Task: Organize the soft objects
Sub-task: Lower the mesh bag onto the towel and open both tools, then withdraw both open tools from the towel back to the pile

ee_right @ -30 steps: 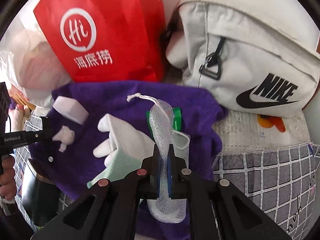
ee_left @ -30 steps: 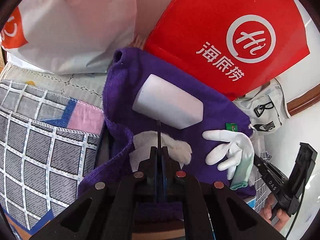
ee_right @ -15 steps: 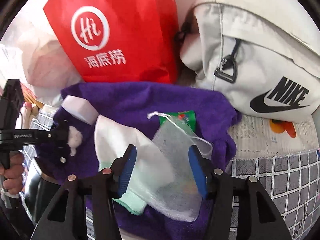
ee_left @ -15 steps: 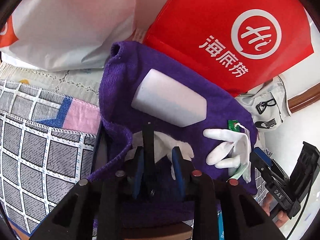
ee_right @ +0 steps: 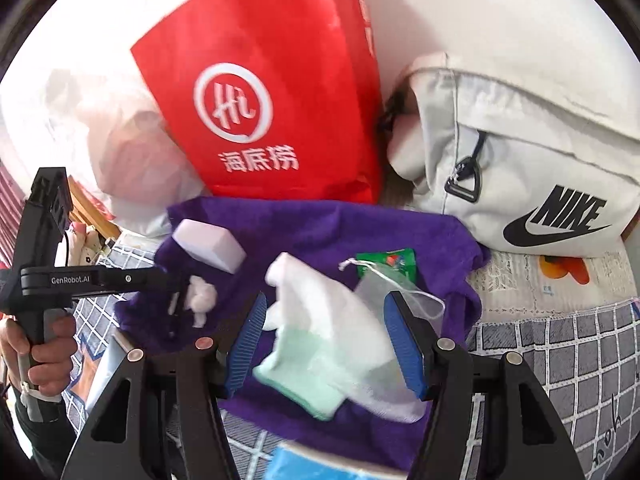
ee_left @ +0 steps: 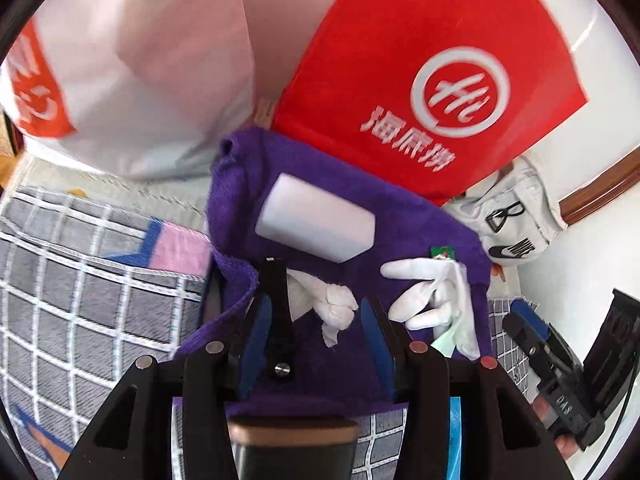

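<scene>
Both grippers hang over the purple towel (ee_right: 320,232), jaws opening, pads touching nothing. Between the left gripper (ee_left: 316,316) blades sits the white cotton wad (ee_left: 332,304), loose on the towel. The right gripper (ee_right: 326,340) brackets the white glove (ee_right: 320,312) and mesh pouch (ee_right: 396,292), both lying free. White sponge block (ee_left: 316,222) sits further back, near the red bag (ee_right: 260,92).

both views are bright with even daylight and soft shadows. fisheye lenses bend the edges into dark round corners. the red bag (ee_left: 432,92) shows slight motion blur in its lettering, and the white glove (ee_right: 324,320) looks smeared.
</scene>
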Tool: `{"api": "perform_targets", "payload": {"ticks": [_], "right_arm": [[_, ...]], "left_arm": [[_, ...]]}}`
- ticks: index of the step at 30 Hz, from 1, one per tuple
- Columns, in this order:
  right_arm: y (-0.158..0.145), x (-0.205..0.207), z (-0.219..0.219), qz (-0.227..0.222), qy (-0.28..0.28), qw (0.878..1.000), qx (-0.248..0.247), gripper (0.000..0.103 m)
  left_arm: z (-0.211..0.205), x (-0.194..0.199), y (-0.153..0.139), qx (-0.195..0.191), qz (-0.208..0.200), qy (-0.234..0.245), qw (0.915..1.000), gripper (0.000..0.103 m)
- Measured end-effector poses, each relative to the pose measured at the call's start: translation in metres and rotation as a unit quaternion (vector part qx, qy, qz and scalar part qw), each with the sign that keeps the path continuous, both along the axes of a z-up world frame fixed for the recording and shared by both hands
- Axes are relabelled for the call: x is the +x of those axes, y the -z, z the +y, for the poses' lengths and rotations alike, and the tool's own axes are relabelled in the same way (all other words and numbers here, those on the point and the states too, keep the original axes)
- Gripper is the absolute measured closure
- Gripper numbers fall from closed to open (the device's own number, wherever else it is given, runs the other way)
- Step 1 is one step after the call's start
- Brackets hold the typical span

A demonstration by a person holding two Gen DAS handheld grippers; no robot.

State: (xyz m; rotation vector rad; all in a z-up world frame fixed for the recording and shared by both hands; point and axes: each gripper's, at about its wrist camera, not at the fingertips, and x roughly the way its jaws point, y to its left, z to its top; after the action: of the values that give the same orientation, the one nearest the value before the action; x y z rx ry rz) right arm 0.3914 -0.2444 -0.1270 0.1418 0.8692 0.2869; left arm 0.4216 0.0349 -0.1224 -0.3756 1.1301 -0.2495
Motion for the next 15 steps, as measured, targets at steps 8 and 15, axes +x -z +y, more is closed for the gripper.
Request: {"api": "perform_targets", "payload": {"ticks": [8, 15], "right_arm": [[-0.010, -0.061, 0.035, -0.021, -0.026, 0.999, -0.017, 0.043], [0.006, -0.122, 0.069, 0.011, -0.089, 0.996, -0.019, 0.056]], "left_arm": [[0.015, -0.049, -0.032, 0.037, -0.033, -0.010, 0.9987, 0.054], [0.029, -0.103, -0.032, 0.041, -0.033, -0.015, 0.9985, 0.054]]}}
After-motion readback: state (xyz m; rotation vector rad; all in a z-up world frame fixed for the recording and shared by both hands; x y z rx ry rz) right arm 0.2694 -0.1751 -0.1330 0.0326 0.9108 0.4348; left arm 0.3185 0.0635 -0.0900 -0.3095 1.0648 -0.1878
